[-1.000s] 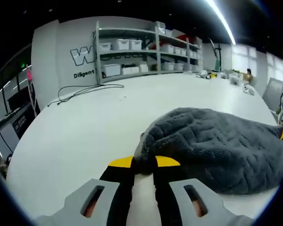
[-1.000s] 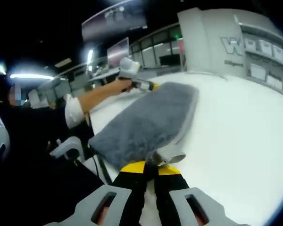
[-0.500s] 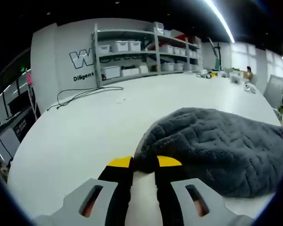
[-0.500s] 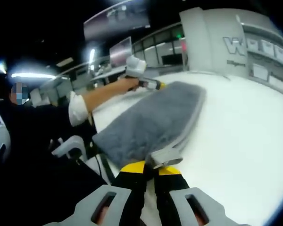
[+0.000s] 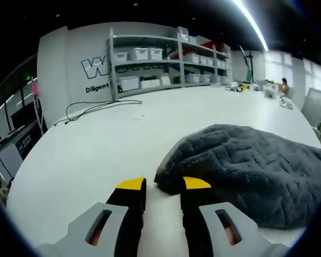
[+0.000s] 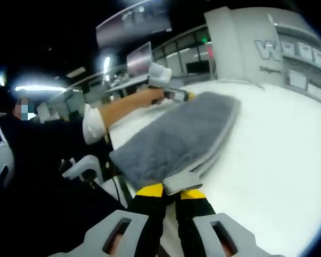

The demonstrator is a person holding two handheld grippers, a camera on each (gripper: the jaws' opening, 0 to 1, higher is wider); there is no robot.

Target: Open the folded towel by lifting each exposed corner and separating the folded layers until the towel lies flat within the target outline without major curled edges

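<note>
Since the earlier frame, the left tool (image 5: 163, 184) has parted its jaws, the towel (image 5: 251, 171) corner lying loose between them. At 6 o'clock, the right tool (image 6: 171, 191) pinches a towel corner on the white desk (image 6: 273, 155).

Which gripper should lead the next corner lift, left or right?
Probably right. The right gripper is shut on a corner of the towel. The left gripper looks open, towel edge between its jaws, not pinched.
</note>
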